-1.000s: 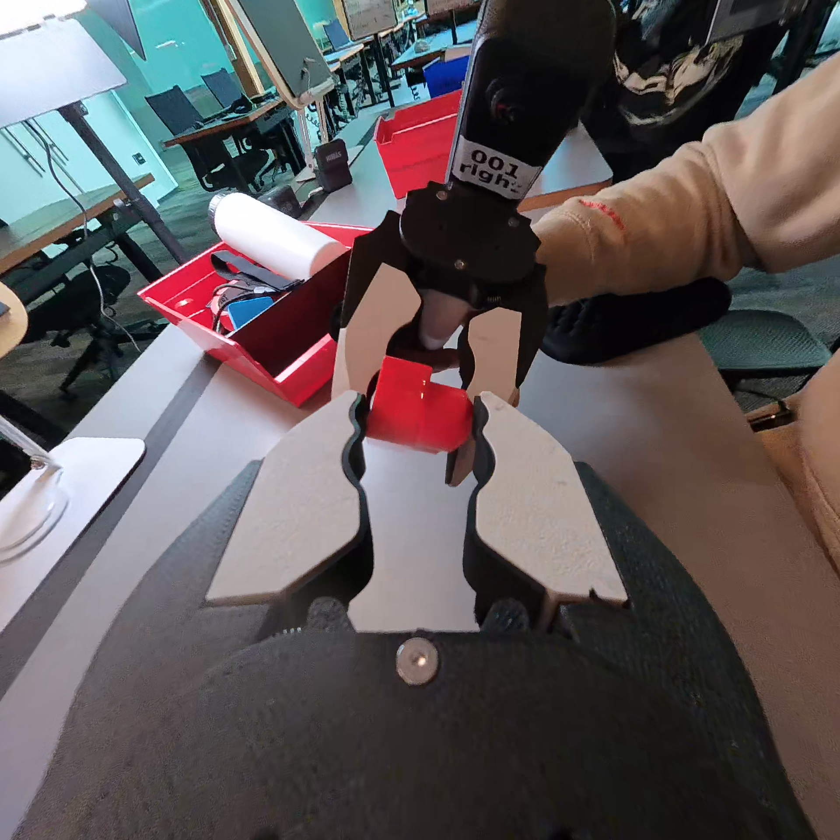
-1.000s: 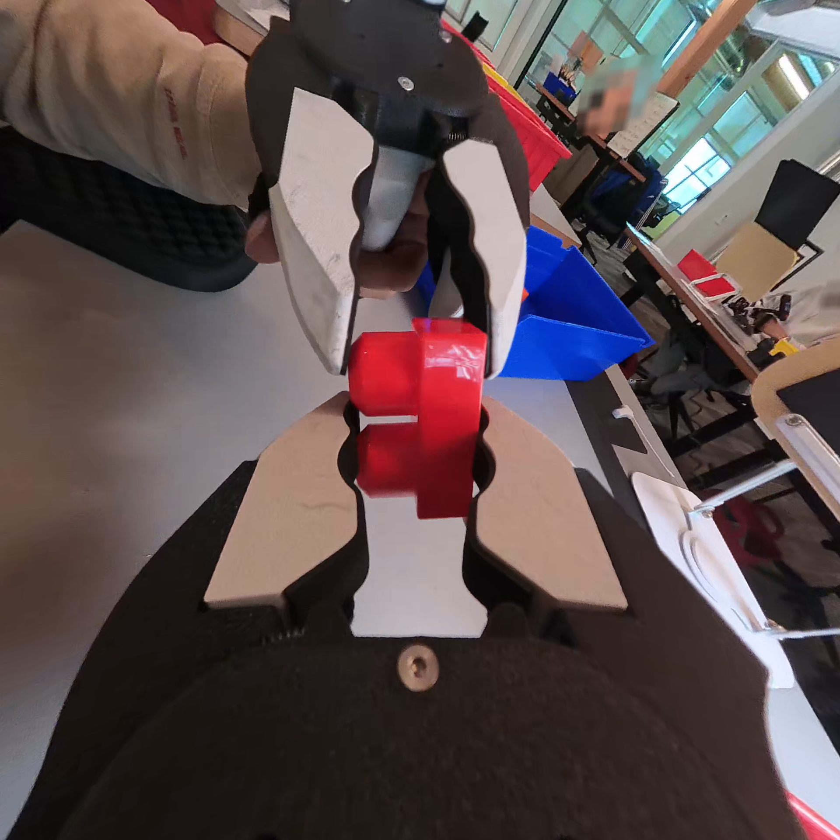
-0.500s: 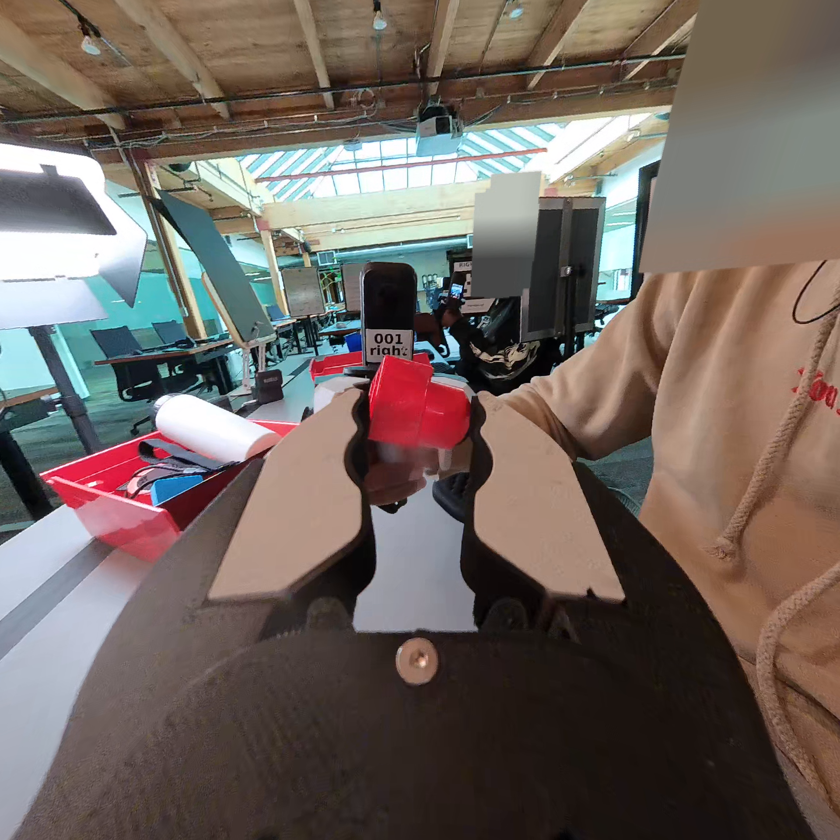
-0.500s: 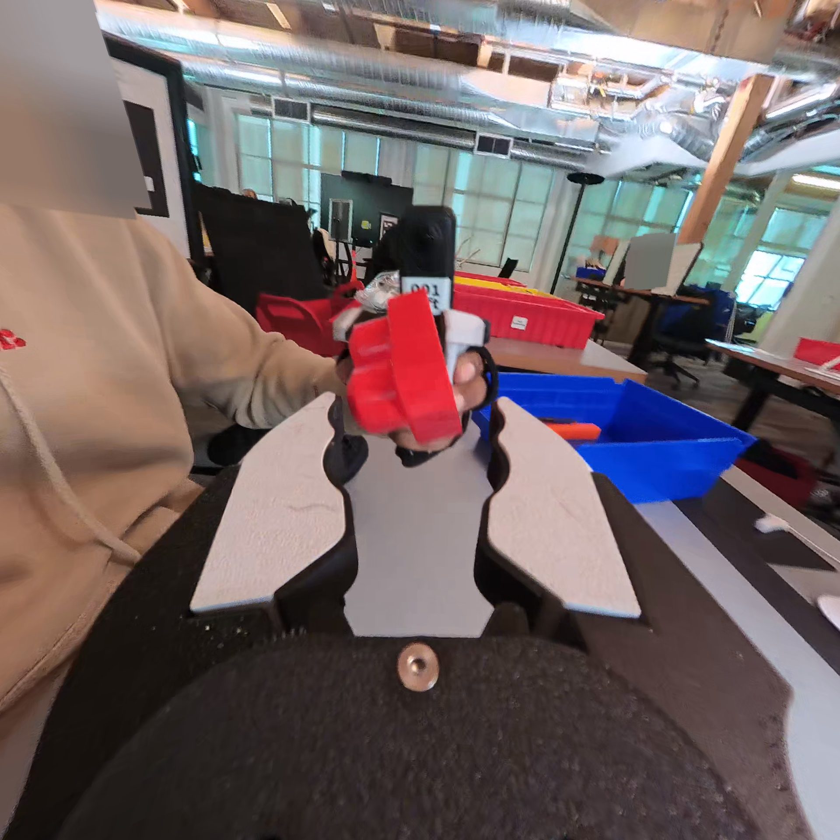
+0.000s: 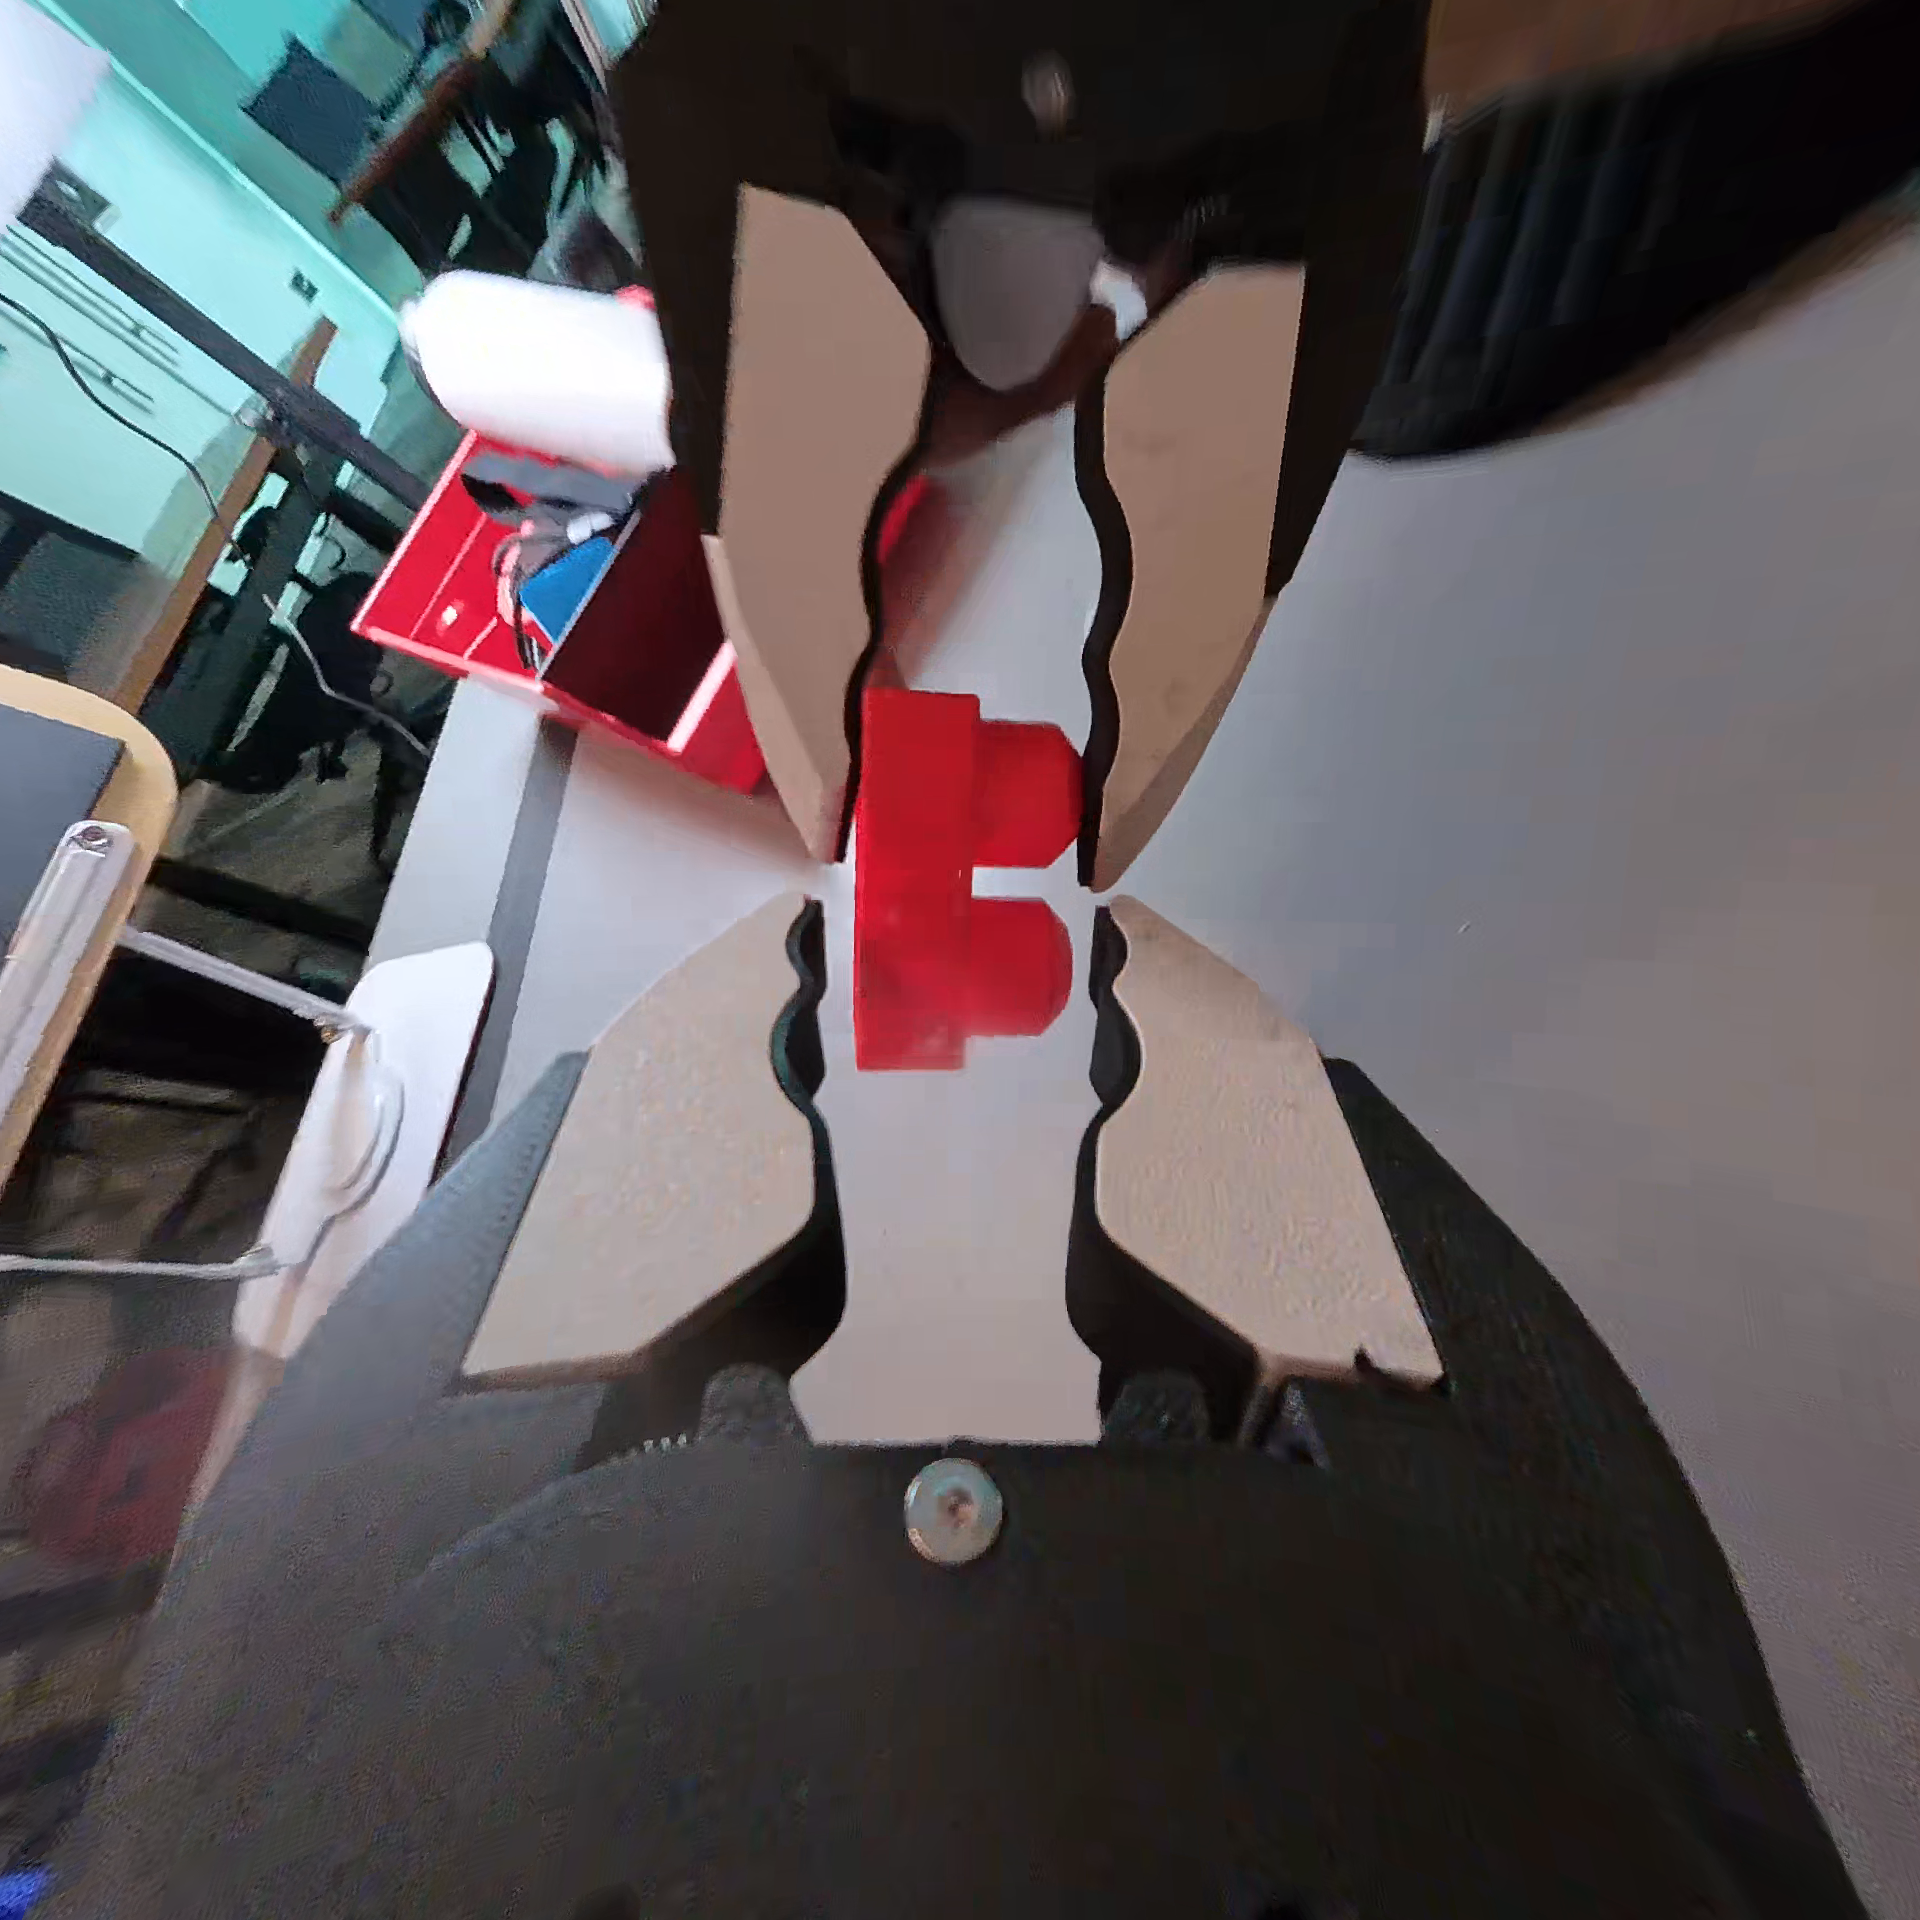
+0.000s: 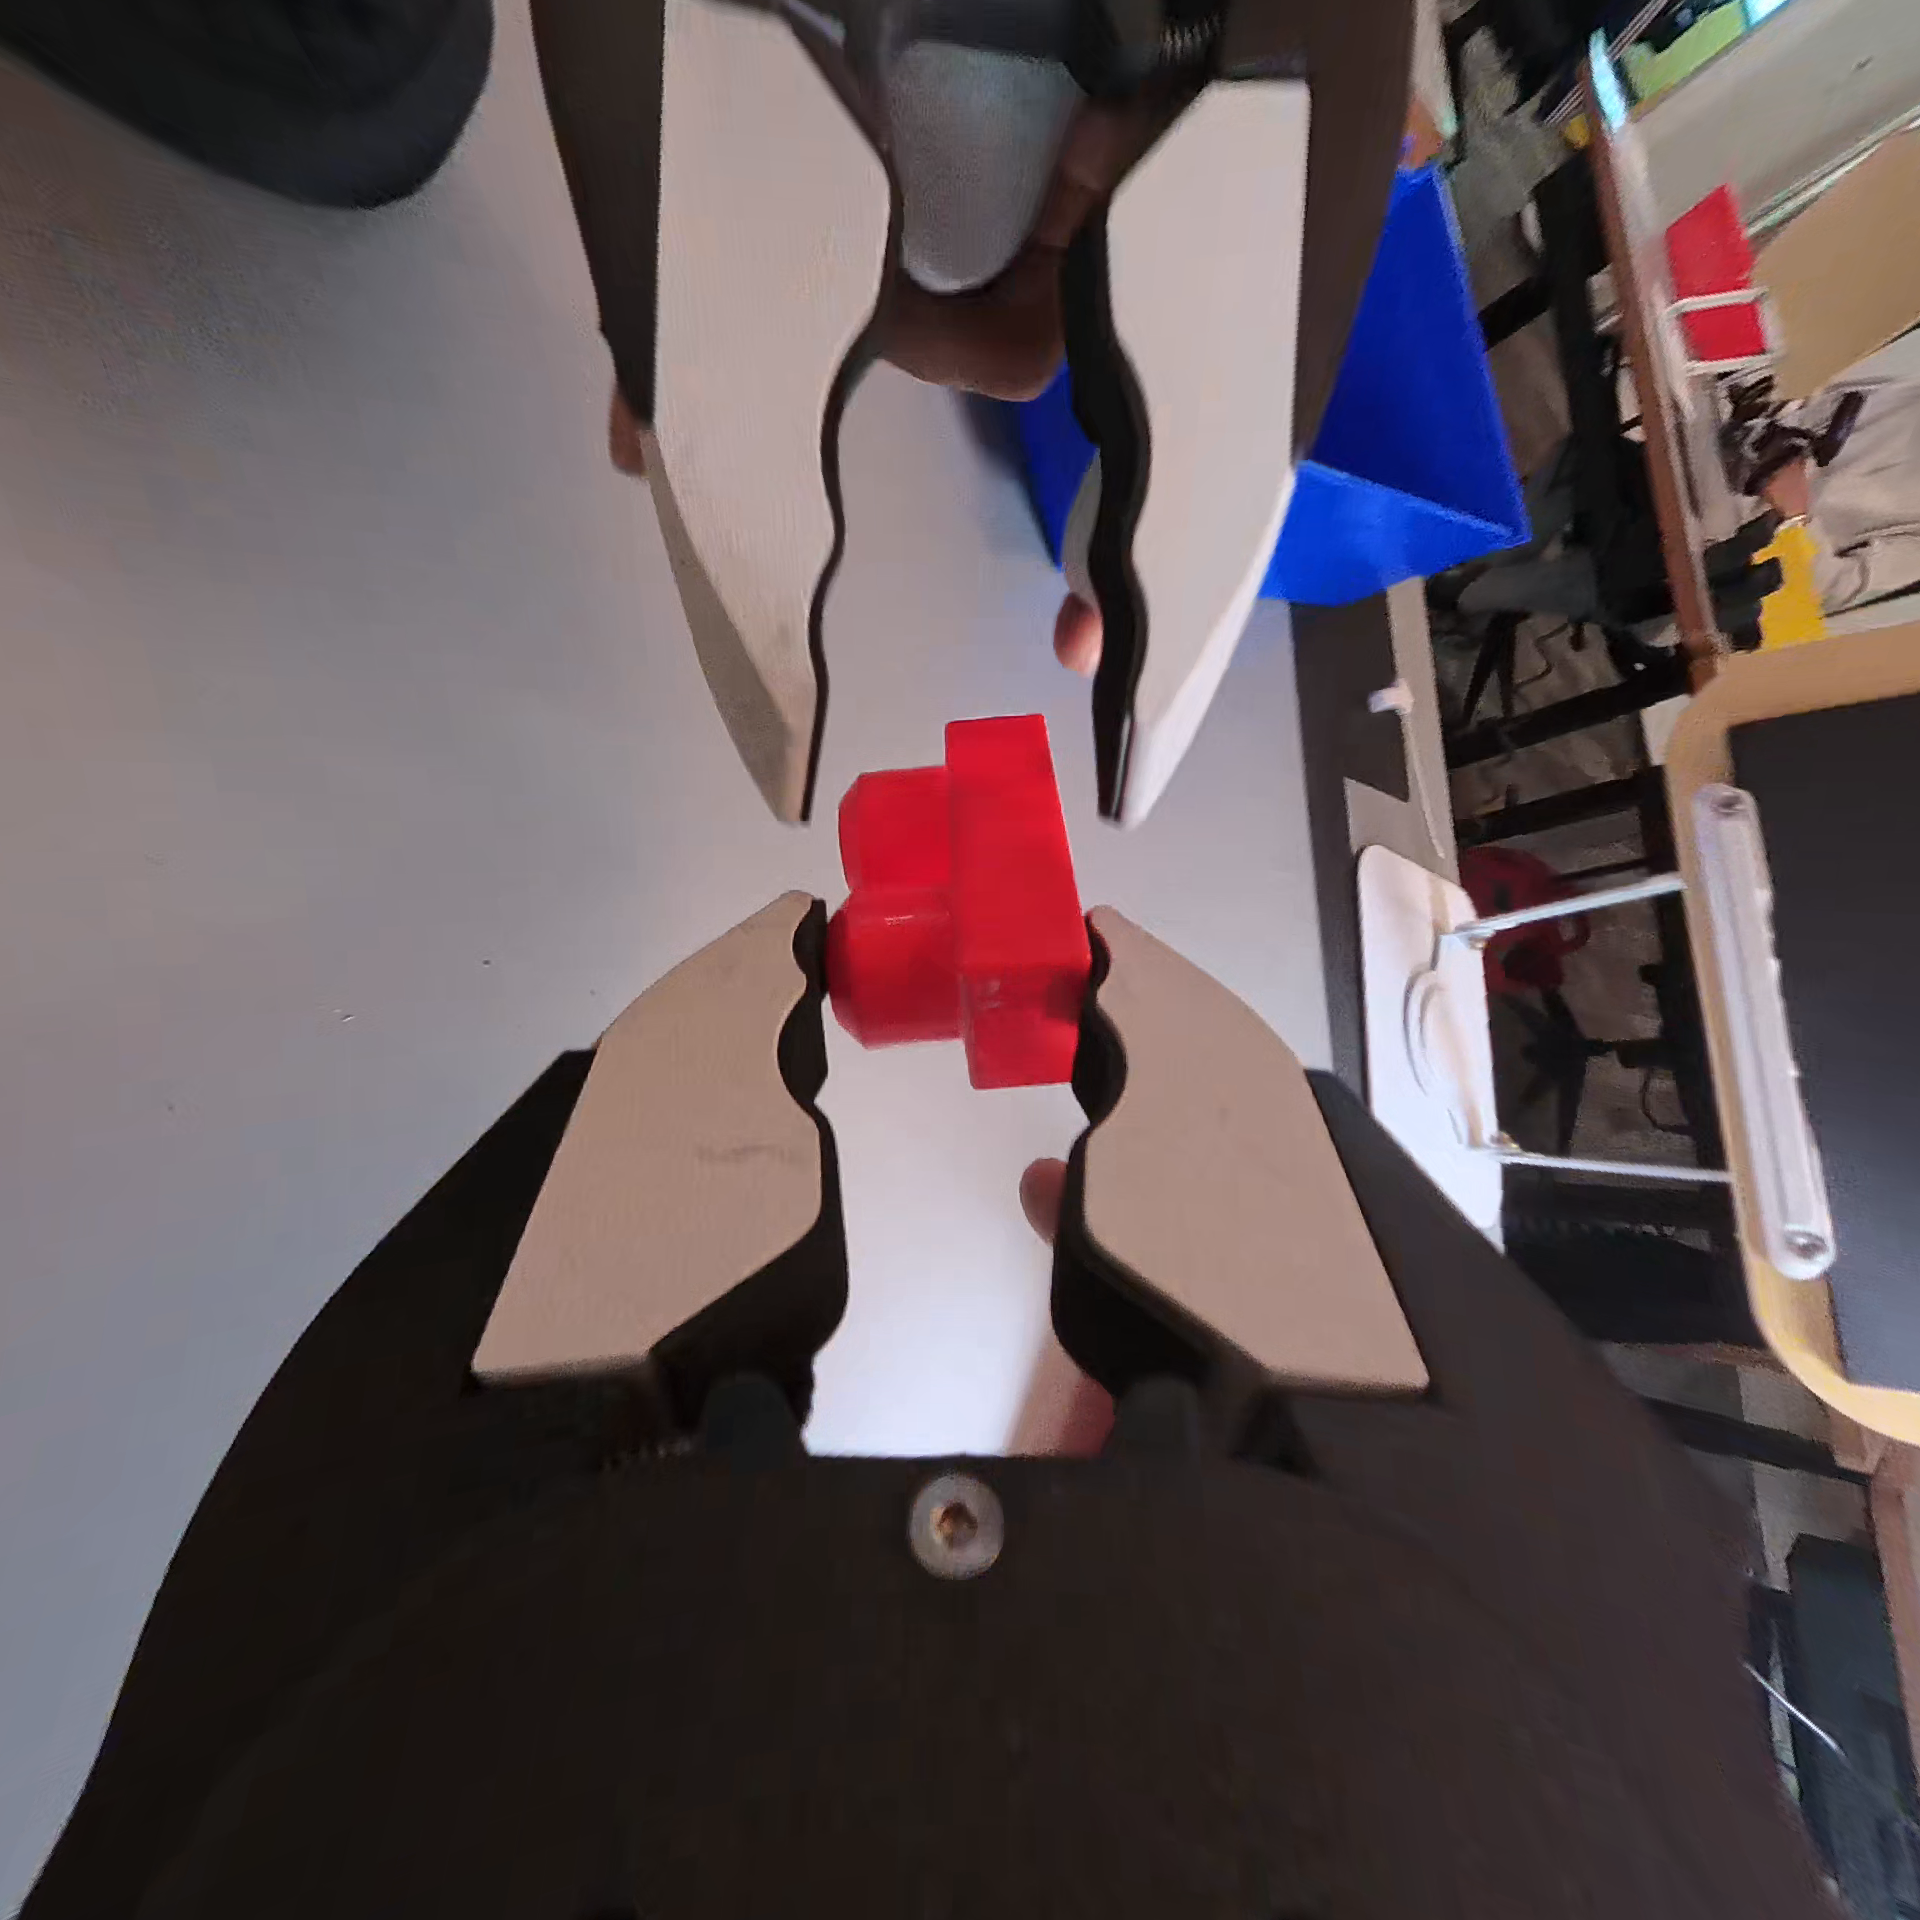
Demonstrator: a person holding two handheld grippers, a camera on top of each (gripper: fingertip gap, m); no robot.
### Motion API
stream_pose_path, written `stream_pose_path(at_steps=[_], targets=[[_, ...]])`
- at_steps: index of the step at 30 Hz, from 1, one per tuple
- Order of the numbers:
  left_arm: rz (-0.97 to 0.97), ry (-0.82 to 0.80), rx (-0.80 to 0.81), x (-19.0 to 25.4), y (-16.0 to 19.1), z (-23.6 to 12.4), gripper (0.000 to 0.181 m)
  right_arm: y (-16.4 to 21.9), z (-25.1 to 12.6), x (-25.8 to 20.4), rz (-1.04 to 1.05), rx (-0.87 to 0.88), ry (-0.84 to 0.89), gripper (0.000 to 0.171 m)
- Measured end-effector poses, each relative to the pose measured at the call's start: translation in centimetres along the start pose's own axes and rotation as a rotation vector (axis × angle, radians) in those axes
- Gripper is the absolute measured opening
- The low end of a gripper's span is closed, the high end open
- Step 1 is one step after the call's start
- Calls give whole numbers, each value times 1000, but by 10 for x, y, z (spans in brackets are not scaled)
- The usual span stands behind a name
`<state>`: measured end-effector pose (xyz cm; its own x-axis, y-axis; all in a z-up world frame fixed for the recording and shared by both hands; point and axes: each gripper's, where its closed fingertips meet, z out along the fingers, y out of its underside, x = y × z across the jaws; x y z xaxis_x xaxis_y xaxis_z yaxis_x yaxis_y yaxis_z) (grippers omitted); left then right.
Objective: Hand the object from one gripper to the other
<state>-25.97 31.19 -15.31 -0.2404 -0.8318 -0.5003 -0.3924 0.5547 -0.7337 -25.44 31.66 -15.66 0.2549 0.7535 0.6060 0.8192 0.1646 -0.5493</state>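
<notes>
Risk, nearest grip: the red two-stud block [image 6: 997, 935] is pinched only at the very tips of the right gripper [image 6: 951, 914]. One pad is set on a rounded stud and the other on the flat plate edge, so a twist or slip out of the tips is judged possible if the block is nudged.
Risk, far end: the block could be knocked by the left gripper [image 5: 956, 914] if its jaws are closed off-centre. A drop onto the grey table [image 6: 312, 727] is to be feared if one grip is released before the other is firm.
Risk, crowding: the tips of the two grippers are nearly met head-on, and a clash of fingers is likely if either is pushed further in.
Right jaws: closed onto the block to its own width, both pads touching it. The same hold is seen from the left wrist view, where the right gripper [image 5: 961, 862] comes in from above.
Left jaws: opened slightly wider than the block and set astride its other end, with a thin gap seen at each side. Nothing is gripped.
Block position: held in the air above the table, between the two opposed grippers, studs turned sideways.
Farther off: a red bin [image 5: 623, 665] with a white bottle [image 5: 540, 374] is seen at one table edge, and a blue bin [image 6: 1382, 520] at the other, both well apart from the handover.
</notes>
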Motion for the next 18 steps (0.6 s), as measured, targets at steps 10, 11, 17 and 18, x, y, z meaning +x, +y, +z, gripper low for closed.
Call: stream_pose_path(at_steps=[10,11,17,18], targets=[[-32,4,305,-2,-35,-21,45,-48,-41,12,188,478,-70,65],[-61,24,357,-2,-40,-25,44,-51,-48,14,223,546,-91,67],[-132,113,466,7,-46,-23,45,-69,-52,7,213,628,-95,44],[-146,116,440,6,-43,-21,45,-65,-49,7,218,580,-102,44]])
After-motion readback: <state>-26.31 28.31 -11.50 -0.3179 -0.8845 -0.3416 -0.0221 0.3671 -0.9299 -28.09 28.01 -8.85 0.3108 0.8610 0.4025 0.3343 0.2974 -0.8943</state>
